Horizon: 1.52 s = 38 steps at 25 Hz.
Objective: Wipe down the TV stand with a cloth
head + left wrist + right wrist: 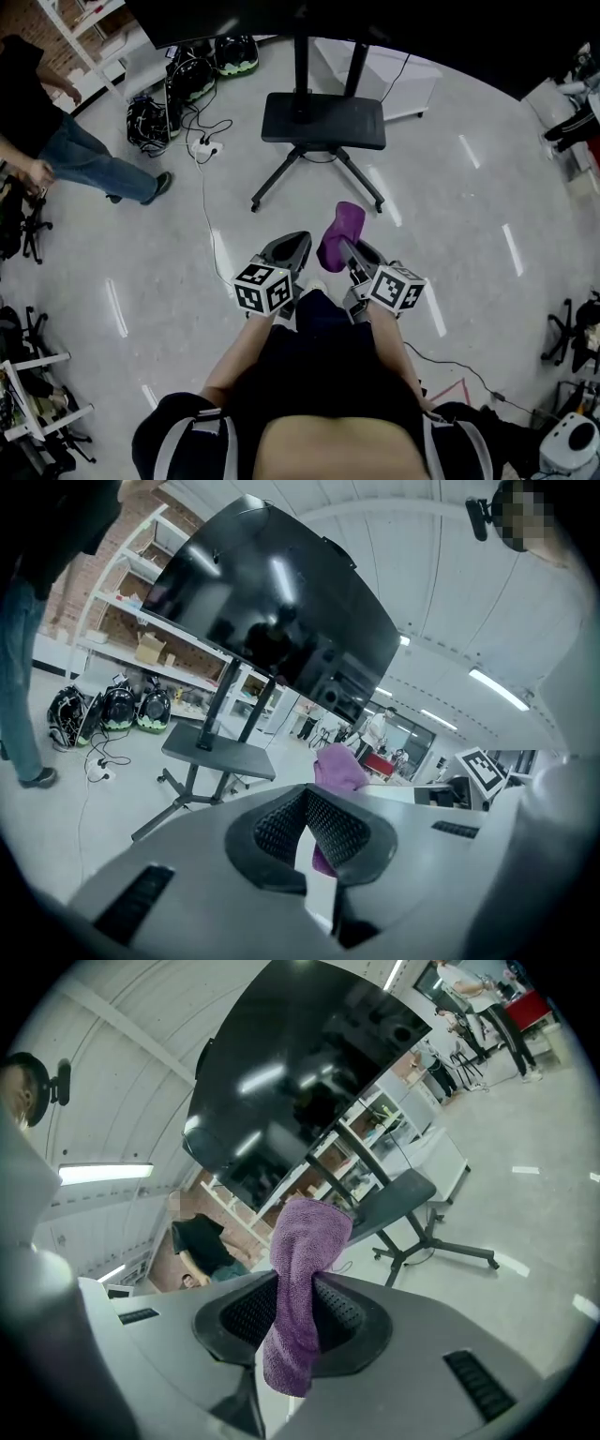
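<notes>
head view: the right tool (349, 251) pinches a purple cloth (341, 232). the cloth stands up out of the jaws and is held in the air above the floor, in front of the legs of the tv stand (323, 120) and not touching it. the left tool (292, 249) sits just beside the right one, and nothing shows in it. the stand's dark shelf is bare, and the cloth is short of it. a person (56, 141) stands well apart at the left, near cables (202, 145) on the floor.

left gripper view: the left tool (306, 794) has its jaws pressed together at the tips with nothing between them. the purple seen past them is the cloth (339, 769), which lies beyond and to the right, in the other tool. the shelf of the stand (218, 752) and the black screen (281, 602) above it lie ahead, well apart from the jaws.

right gripper view: the right tool (296, 1302) is clamped on the cloth (305, 1241), with a fold rising above the jaws and a tail hanging below them. the shelf (398, 1199) lies beyond it, clearly apart.

as i judge it, no wiping has started. the cloth is gripped and ready, but it has no contact with the stand. the whole job is left: bring the cloth onto the shelf, sweep across it, then likely do the posts and legs.
</notes>
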Available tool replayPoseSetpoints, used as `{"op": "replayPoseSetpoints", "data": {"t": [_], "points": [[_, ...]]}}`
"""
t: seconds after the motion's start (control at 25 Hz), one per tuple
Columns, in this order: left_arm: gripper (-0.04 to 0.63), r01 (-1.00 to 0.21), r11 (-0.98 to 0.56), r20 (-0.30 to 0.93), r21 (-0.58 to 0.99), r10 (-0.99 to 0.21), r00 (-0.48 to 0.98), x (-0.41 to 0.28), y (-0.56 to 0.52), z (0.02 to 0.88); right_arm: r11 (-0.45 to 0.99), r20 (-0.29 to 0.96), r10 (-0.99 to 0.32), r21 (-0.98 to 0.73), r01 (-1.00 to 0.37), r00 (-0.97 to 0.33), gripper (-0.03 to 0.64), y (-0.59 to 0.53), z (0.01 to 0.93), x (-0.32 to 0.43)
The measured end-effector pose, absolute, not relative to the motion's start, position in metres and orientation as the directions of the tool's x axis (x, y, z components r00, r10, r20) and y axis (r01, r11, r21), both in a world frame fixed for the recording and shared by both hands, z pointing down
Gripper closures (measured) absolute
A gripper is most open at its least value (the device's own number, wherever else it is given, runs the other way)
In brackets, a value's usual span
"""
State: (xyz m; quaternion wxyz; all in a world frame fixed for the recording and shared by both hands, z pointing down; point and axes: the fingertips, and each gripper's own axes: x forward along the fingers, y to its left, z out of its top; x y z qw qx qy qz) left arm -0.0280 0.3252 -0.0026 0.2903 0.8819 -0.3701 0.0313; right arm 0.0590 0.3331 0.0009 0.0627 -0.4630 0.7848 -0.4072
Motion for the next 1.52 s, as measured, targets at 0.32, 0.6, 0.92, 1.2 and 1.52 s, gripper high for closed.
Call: {"op": "replayPoseSetpoints", "data": {"t": [0.32,0.6,0.92,1.2,1.52], "points": [[0.588,-0.703,-0.530,0.264,0.474,-0.676,0.687,-0.019,0.266,-0.002,0.267,0.265,-0.763,-0.702,-0.660,-0.590,0.506,0.270,0.004,0.075],[0.588,-0.722,-0.500,0.259,0.478,-0.706,0.660,-0.008,0.246,-0.004,0.280,0.272,-0.742,-0.705,-0.652,-0.613,0.506,0.245,0.006,0.086],[0.588,-0.748,-0.454,0.274,0.485,-0.733,0.622,-0.014,0.233,-0.001,0.303,0.280,-0.702,-0.714,-0.631,-0.655,0.506,0.227,0.008,0.074],[0.588,-0.747,-0.448,0.285,0.491,-0.728,0.623,-0.012,0.210,0.006,0.286,0.295,-0.699,-0.719,-0.633,-0.652,0.506,0.208,0.017,0.076],[0.589,-0.739,-0.467,0.277,0.486,-0.719,0.637,-0.006,0.158,-0.002,0.284,0.305,-0.704,-0.706,-0.649,-0.641,0.506,0.157,0.013,0.081]]}}
